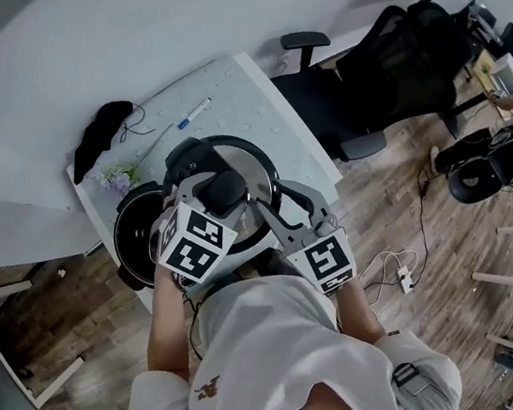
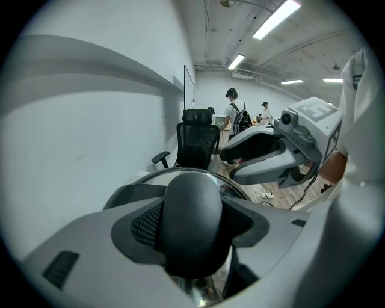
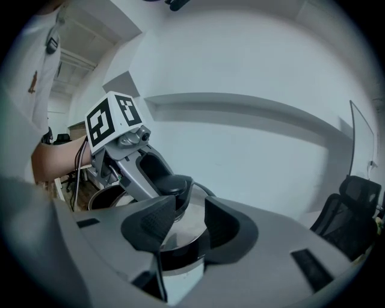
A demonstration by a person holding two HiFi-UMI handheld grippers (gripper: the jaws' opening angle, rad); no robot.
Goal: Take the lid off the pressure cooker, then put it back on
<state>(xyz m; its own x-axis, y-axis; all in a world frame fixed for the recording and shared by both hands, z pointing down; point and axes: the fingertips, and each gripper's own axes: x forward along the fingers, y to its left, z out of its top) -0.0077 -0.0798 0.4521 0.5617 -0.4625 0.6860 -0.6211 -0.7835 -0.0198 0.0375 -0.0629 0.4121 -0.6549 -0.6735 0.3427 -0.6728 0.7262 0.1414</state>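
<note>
The steel lid (image 1: 249, 164) is lifted off the table, to the right of the open dark pot (image 1: 124, 229). My left gripper (image 1: 222, 195) is shut on the lid's black knob (image 2: 192, 224), which fills the gap between its pads in the left gripper view. My right gripper (image 1: 278, 208) holds the lid at its right edge; in the right gripper view a dark edge piece of the lid (image 3: 180, 237) sits between its jaws. From there the left gripper (image 3: 170, 187) shows on the knob, with the pot (image 3: 111, 197) lower left behind it.
The white table (image 1: 257, 104) carries a blue pen (image 1: 194, 113), a black cloth (image 1: 100, 134) and a small flower sprig (image 1: 118, 179). A black office chair (image 1: 379, 68) stands to the right. Cables and a power strip (image 1: 404, 275) lie on the wooden floor. People (image 2: 236, 114) stand far off.
</note>
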